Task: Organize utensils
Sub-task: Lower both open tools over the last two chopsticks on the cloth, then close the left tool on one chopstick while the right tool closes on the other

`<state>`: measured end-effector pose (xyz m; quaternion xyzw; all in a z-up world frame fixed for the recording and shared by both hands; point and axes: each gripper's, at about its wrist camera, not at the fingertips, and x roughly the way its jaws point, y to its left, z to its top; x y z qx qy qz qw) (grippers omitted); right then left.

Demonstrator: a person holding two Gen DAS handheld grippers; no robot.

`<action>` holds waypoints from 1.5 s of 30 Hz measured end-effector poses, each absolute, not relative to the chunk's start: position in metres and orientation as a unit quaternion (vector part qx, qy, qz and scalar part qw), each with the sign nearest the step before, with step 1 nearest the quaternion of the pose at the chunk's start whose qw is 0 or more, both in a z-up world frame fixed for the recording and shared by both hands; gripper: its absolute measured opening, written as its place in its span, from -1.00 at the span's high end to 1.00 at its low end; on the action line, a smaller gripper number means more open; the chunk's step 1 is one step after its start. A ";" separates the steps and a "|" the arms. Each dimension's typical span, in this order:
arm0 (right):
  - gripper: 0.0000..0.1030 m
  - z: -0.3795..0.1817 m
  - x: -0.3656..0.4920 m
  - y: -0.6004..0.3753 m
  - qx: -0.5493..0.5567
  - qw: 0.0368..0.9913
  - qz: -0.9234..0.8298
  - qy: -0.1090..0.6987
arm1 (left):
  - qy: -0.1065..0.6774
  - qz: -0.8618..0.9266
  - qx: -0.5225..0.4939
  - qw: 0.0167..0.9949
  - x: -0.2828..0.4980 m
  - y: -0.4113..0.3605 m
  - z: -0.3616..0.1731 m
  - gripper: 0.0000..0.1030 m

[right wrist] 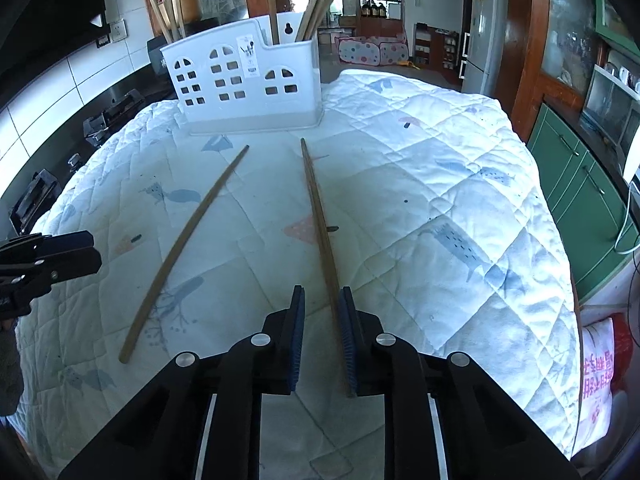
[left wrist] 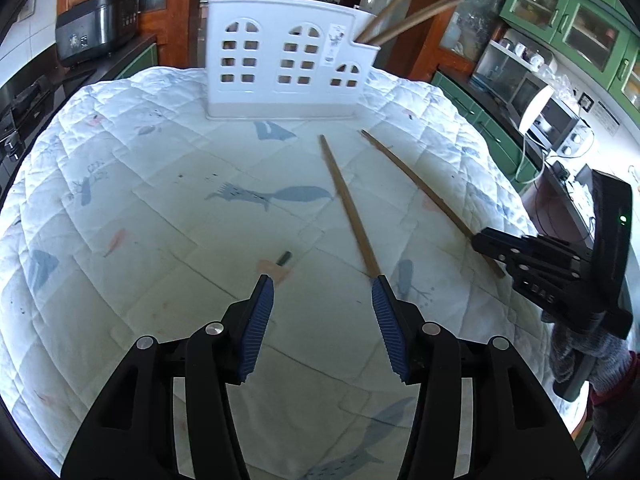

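blue-padded left gripper (left wrist: 323,284) hangs with jaws apart over the quilted tabletop (left wrist: 120,200), the near end of one chopstick (left wrist: 348,204) just at its right pad. right gripper (right wrist: 321,294) has narrowed around the second chopstick (right wrist: 318,208), which lies along its right pad with a gap at the other. holder (right wrist: 244,88) stands beyond; its label is unreadable.

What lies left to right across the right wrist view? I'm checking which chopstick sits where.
Left tool → curved chopstick → straight chopstick, between the right tool's pads → bare quilted cloth.
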<state>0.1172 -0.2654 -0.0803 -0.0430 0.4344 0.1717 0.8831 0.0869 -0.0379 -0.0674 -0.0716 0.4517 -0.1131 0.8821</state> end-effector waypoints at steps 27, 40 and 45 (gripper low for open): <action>0.85 -0.092 0.114 -0.271 -0.046 0.882 0.165 0.438 | 0.474 -0.136 -0.062 0.868 0.107 -0.094 -0.093 0.54; 0.87 -0.081 0.108 -0.267 -0.043 0.886 0.167 0.431 | 0.478 -0.111 -0.045 0.870 0.110 -0.091 -0.096 0.88; 0.87 -0.060 0.100 -0.263 -0.044 0.895 0.175 0.408 | 0.464 -0.120 -0.046 0.877 0.105 -0.081 -0.082 0.90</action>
